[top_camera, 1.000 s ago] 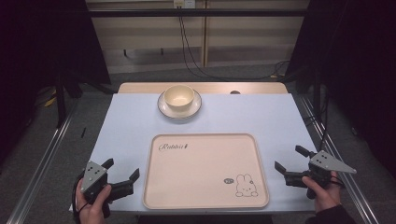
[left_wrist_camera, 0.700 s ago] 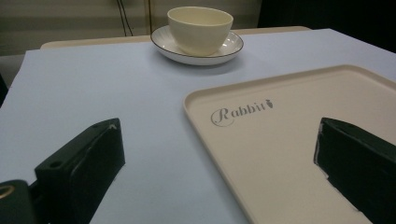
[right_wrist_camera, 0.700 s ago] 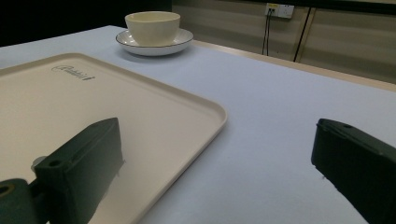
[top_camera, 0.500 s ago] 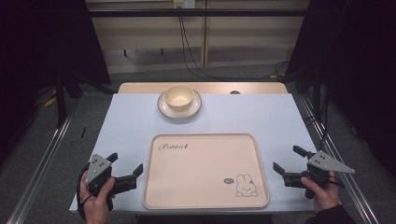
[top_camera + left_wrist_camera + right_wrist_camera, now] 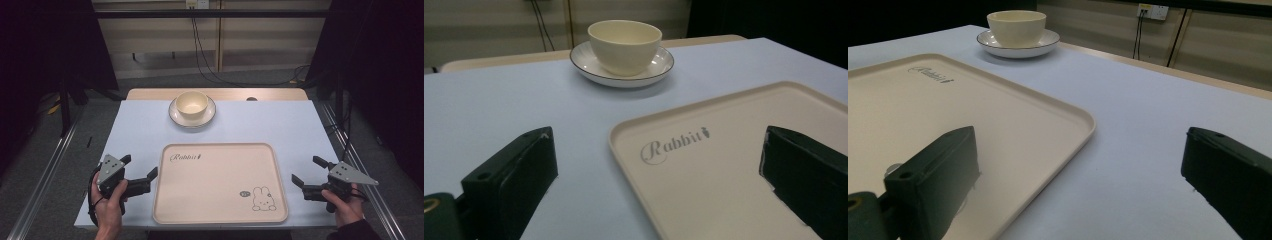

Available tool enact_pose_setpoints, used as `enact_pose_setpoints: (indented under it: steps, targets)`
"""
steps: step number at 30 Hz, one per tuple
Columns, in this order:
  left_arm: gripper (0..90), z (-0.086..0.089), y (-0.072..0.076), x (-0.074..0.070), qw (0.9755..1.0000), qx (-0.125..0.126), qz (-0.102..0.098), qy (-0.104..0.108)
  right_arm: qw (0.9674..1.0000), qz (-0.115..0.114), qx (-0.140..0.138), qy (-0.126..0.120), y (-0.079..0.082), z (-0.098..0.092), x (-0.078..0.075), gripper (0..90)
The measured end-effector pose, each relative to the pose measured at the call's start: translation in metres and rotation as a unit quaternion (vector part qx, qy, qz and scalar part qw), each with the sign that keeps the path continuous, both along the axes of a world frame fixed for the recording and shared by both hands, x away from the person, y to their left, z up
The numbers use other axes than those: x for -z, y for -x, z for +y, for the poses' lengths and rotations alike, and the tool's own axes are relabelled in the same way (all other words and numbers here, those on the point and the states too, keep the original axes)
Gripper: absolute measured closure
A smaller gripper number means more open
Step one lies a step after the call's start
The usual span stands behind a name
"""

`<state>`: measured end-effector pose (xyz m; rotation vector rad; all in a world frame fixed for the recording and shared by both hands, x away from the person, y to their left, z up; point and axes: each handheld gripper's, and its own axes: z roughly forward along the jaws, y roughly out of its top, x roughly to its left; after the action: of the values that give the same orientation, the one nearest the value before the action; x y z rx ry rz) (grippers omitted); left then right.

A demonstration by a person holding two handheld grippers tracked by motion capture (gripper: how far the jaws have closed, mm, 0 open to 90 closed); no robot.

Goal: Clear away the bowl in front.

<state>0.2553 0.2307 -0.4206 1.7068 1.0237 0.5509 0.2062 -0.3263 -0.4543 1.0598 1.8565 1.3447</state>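
The cream bowl [image 5: 192, 105] sits on its saucer [image 5: 176, 114] at the counter's far centre, beyond the empty tray [image 5: 220, 183]; left gripper [image 5: 138, 173] and right gripper [image 5: 308, 172], fingers wide apart and empty, flank the tray about equally distant.

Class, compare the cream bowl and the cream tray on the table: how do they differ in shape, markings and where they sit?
The bowl is round and deep; the tray is a flat rectangle with rounded corners and a low rim. The bowl is plain; the tray bears a "Rabbit" word and a small rabbit drawing. The bowl sits on a saucer at the far side; the tray lies directly on the table covering, near the person. Both are cream and empty.
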Motion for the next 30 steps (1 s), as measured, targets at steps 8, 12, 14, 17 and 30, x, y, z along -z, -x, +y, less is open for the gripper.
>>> enact_pose_setpoints:
  steps: [8,12,14,17,30]
  targets:
    - [3.2,-0.015,-0.016,-0.004,0.9996,0.011,-0.01,-0.024,1.0,0.001,-0.006,-0.003,0.0,0.0,0.0,1.5]
    - [3.2,-0.018,-0.024,-0.006,0.9995,0.014,-0.014,-0.026,1.0,0.004,-0.005,-0.003,0.0,0.0,0.0,1.6]
    - [2.8,-0.019,-0.028,-0.008,0.9993,0.02,-0.017,-0.026,1.0,0.004,-0.007,-0.004,0.0,0.0,0.0,1.7]
    - [3.0,-0.021,-0.033,-0.01,0.9995,0.02,-0.013,-0.022,1.0,0.004,-0.006,-0.005,0.0,0.0,0.0,1.7]
    - [4.6,-0.038,-0.07,-0.022,0.9987,0.035,-0.019,-0.031,0.9999,0.0,-0.008,-0.012,0.001,0.0,0.0,1.6]
